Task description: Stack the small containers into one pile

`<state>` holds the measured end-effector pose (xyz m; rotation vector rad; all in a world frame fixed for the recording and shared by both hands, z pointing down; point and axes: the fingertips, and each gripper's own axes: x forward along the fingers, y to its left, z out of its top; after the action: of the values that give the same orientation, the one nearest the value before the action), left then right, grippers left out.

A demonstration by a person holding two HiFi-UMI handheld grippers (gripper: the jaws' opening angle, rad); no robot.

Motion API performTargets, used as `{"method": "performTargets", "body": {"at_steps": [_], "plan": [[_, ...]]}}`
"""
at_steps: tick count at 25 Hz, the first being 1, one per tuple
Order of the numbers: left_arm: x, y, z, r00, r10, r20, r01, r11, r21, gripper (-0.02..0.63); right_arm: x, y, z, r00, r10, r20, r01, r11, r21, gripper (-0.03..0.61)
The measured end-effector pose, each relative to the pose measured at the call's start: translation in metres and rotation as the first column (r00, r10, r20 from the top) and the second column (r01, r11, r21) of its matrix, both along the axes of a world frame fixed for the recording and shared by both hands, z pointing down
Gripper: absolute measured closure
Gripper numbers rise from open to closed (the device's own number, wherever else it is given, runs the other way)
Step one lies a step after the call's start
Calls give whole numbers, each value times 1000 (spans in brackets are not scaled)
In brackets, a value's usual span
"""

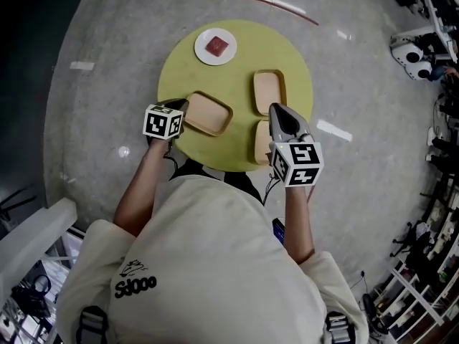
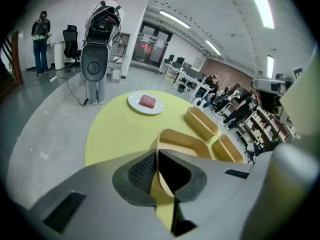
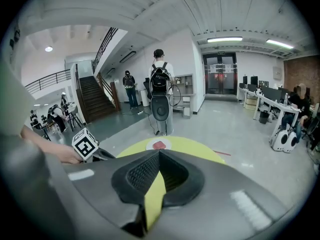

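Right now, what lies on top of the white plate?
One small red block lies on the plate, near its middle; nothing else shows there. The plate's surface under the block is covered.

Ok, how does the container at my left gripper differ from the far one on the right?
The left container lies slanted across the table; the far right container lies nearly straight, long side pointing away from the person. The left container's rim is pinched by the left gripper; the far right container is touched by nothing. Both are tan, rounded-rectangular, empty and open side up.
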<state>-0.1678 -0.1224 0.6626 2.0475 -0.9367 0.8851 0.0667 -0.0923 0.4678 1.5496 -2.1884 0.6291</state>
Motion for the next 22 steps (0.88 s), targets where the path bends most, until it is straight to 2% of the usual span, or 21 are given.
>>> {"method": "performTargets", "body": {"at_steps": [2, 5, 11, 14, 18, 22], "plan": [[6, -10, -14, 999, 18, -43, -17, 999, 30, 591, 6, 2, -4, 1000, 22, -1, -22, 1000, 10, 569], [21, -26, -37, 991, 91, -99, -83, 993, 86, 591, 13, 6, -6, 998, 60, -2, -60, 998, 18, 569], [65, -62, -77, 961, 248, -125, -224, 958, 178, 591, 34, 15, -6, 990, 139, -3, -139, 990, 17, 569], [93, -72, -90, 932, 337, -132, -306, 929, 210, 591, 49, 21, -1, 982, 191, 3, -191, 981, 12, 568], [134, -73, -107, 872, 468, -144, -430, 872, 233, 591, 71, 36, 6, 968, 252, 2, -252, 968, -3, 569], [164, -75, -106, 827, 545, -134, -509, 829, 233, 591, 85, 47, 11, 952, 305, 4, -305, 952, -15, 568]]}}
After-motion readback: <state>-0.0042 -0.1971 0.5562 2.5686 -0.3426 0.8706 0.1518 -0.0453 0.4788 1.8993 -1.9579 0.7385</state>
